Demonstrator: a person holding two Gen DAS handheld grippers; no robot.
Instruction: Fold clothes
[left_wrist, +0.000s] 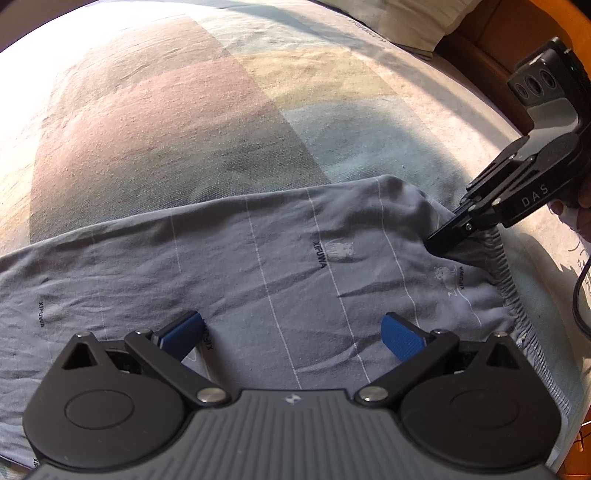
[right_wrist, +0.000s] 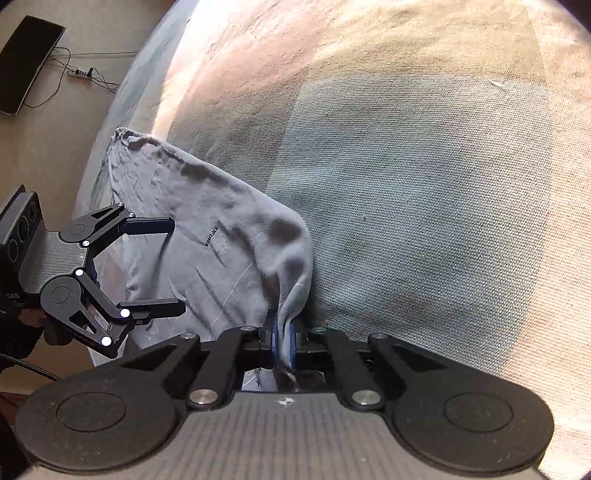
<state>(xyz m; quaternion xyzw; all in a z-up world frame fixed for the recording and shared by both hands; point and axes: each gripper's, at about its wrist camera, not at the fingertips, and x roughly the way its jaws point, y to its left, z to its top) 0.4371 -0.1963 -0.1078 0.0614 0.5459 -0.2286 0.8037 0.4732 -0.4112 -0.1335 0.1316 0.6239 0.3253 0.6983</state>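
Grey garment (left_wrist: 280, 266), thin, limp and light, lies on bed (left_wrist: 184, 122) under left gripper (left_wrist: 291, 332), jaws spread. Right gripper (right_wrist: 282, 339) pinches elastic waistband (left_wrist: 508, 273); firmer hold there, likely drapes when lifted.

Grey trousers (left_wrist: 258, 266) here, crossed by thin white lines and dotted with small dark lettering and pale animal prints, the gathered waistband (left_wrist: 506, 273) the same grey. Under them the bedsheet (left_wrist: 184, 110) shows big faded blocks: dusty pink, mustard yellow, pale blue-green. Both tools are black, the left gripper (left_wrist: 295, 332) flashing bright blue pads (left_wrist: 400, 338), the right gripper (right_wrist: 283, 341) showing blue too. Tan floor (right_wrist: 92, 29) beyond, with a black panel (right_wrist: 26, 62).
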